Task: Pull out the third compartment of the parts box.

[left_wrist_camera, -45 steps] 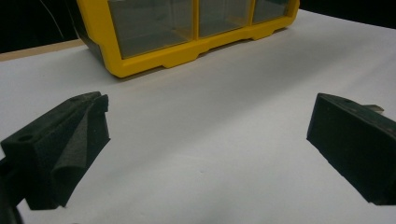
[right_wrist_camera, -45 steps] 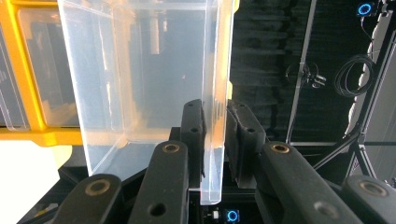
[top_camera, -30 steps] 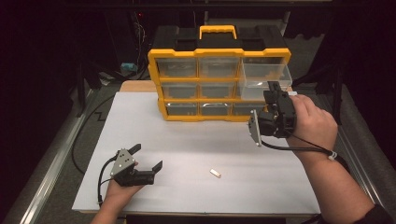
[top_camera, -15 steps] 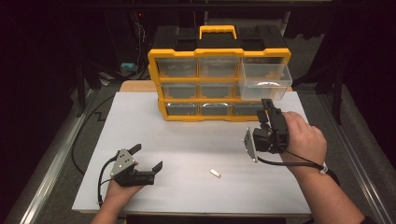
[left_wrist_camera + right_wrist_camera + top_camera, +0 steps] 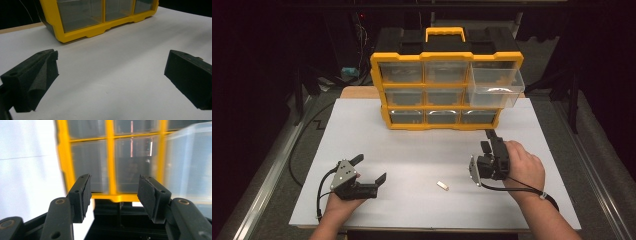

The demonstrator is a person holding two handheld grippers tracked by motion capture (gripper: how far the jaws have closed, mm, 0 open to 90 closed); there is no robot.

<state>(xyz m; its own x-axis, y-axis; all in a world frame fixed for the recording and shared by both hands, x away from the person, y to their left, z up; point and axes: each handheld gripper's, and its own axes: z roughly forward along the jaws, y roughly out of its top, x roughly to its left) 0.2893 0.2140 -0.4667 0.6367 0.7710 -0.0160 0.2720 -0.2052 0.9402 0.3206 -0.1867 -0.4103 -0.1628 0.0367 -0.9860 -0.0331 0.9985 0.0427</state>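
Observation:
A yellow organizer (image 5: 446, 89) with clear drawers stands at the back middle of the white table (image 5: 422, 150). Its upper right drawer (image 5: 494, 90) is pulled out. A small pale piece (image 5: 442, 185) lies on the table toward the front. My right gripper (image 5: 487, 139) is held in front of the organizer's lower right, above the table, pointing at it. Its jaws stand open with nothing between them (image 5: 113, 187), and beyond them are the organizer (image 5: 111, 157) and the open drawer (image 5: 190, 165). My left gripper (image 5: 370, 168) rests at the front left, wide open and empty (image 5: 111, 65).
The organizer's lower left corner (image 5: 82, 32) lies ahead of the left gripper. A black cable (image 5: 319, 197) trails from the left gripper. Metal rails (image 5: 267, 180) run along the table's sides, with dark floor beyond.
My right gripper has come down and back from the pulled-out drawer to a spot in front of the organizer. The left gripper and the pale piece have not moved.

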